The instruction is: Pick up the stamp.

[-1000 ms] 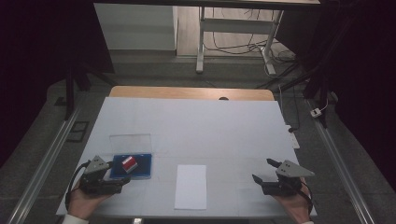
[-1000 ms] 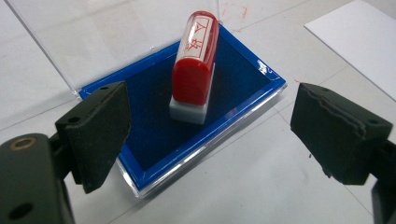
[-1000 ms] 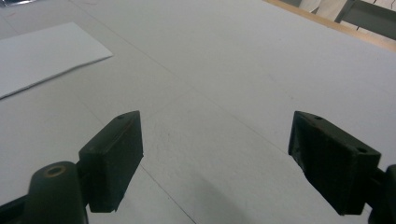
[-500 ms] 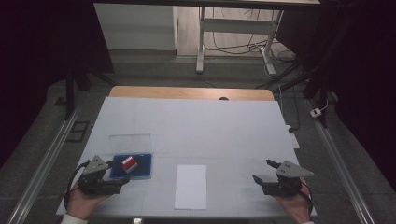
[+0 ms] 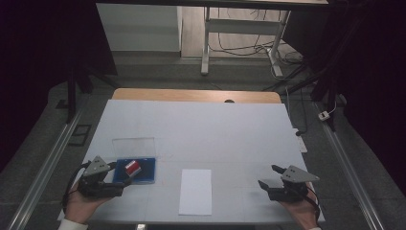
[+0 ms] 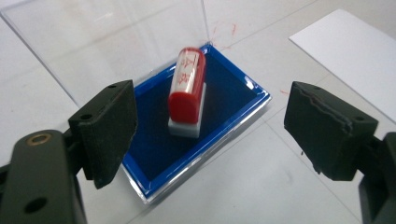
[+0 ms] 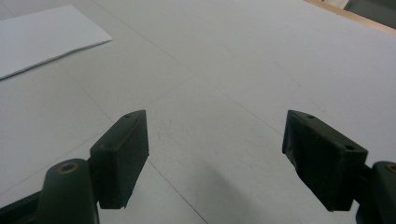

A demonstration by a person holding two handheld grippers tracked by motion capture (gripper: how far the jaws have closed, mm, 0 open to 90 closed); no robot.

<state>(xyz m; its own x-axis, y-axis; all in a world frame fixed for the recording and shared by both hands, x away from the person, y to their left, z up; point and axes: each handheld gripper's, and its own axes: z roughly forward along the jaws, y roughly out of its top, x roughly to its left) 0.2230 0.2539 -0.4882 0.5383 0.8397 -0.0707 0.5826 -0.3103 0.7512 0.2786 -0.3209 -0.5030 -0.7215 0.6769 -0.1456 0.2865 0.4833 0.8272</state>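
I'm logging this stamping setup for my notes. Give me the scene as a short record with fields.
work in hand: left tongs reach for the red stamp
stamp: rests on the blue ink pad, white base down
pad case: clear lid open, standing behind the pad
left tongs state: open, jaws just closing a little, stamp not yet between them
right tongs: open, nothing between them
white paper: flat on the table, between the two hands
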